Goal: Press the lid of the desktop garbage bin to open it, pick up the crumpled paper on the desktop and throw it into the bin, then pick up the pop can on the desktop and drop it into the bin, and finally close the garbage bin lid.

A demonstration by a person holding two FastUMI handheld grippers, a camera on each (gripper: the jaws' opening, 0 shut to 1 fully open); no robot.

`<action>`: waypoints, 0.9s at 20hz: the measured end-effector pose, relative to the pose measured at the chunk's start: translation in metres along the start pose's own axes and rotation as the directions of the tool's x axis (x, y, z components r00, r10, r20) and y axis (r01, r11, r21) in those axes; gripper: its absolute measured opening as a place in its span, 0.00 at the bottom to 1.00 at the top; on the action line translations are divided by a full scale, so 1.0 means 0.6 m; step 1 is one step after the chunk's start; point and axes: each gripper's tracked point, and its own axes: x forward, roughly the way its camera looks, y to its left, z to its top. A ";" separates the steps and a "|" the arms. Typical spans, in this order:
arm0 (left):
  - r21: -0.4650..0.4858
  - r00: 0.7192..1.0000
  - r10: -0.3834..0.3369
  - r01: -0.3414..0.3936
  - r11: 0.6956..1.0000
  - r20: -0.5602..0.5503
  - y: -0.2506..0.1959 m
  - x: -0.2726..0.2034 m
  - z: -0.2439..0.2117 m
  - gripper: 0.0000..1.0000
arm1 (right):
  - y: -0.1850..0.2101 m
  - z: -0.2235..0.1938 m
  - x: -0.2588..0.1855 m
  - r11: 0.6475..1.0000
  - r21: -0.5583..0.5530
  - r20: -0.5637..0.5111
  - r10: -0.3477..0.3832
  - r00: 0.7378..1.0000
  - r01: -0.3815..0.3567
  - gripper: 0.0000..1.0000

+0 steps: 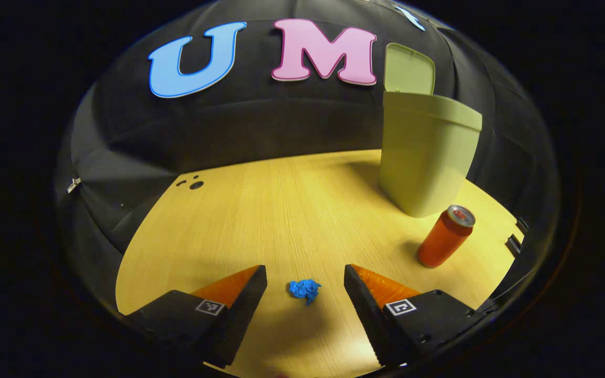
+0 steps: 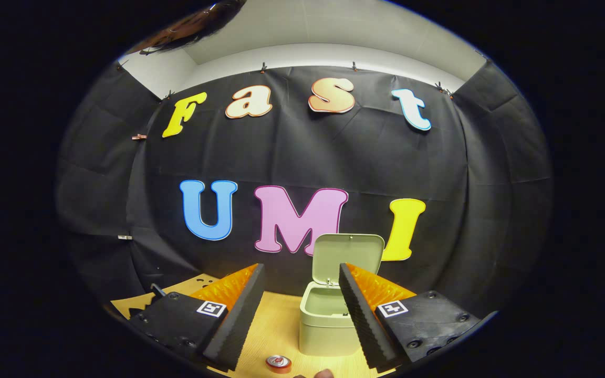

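In the left gripper view a small blue crumpled paper [image 1: 305, 290] lies on the wooden desktop [image 1: 281, 210], just ahead of and between the fingers of my left gripper [image 1: 305, 278], which is open. The pale green bin [image 1: 426, 152] stands at the right rear with its lid [image 1: 410, 69] raised. An orange pop can [image 1: 446, 236] stands upright in front of the bin. In the right gripper view my right gripper [image 2: 300, 278] is open and held high, looking down on the open bin [image 2: 326, 323] and its lid [image 2: 348, 259]. The can's top [image 2: 278, 363] shows below.
The desktop's back edge meets the black cloth wall. Small holes [image 1: 193, 184] sit at the far left corner of the desktop. A dark fitting [image 1: 515, 241] sits at the desk's right edge. White wall and ceiling show above the cloth in the right gripper view.
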 end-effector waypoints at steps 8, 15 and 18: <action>-0.005 0.993 -0.002 0.001 1.000 -0.121 0.001 0.065 -0.069 0.90 | -0.027 -0.003 -0.028 0.999 -0.025 -0.022 -0.035 0.999 0.035 0.90; 0.011 0.987 -0.004 0.006 1.000 -0.159 0.003 0.090 -0.086 0.76 | -0.054 -0.013 -0.039 0.998 -0.032 -0.049 -0.063 0.997 0.062 0.90; 0.011 0.986 -0.012 0.014 1.000 -0.168 0.006 0.098 -0.087 0.63 | -0.058 -0.019 -0.042 0.997 -0.022 -0.059 -0.071 0.996 0.070 0.90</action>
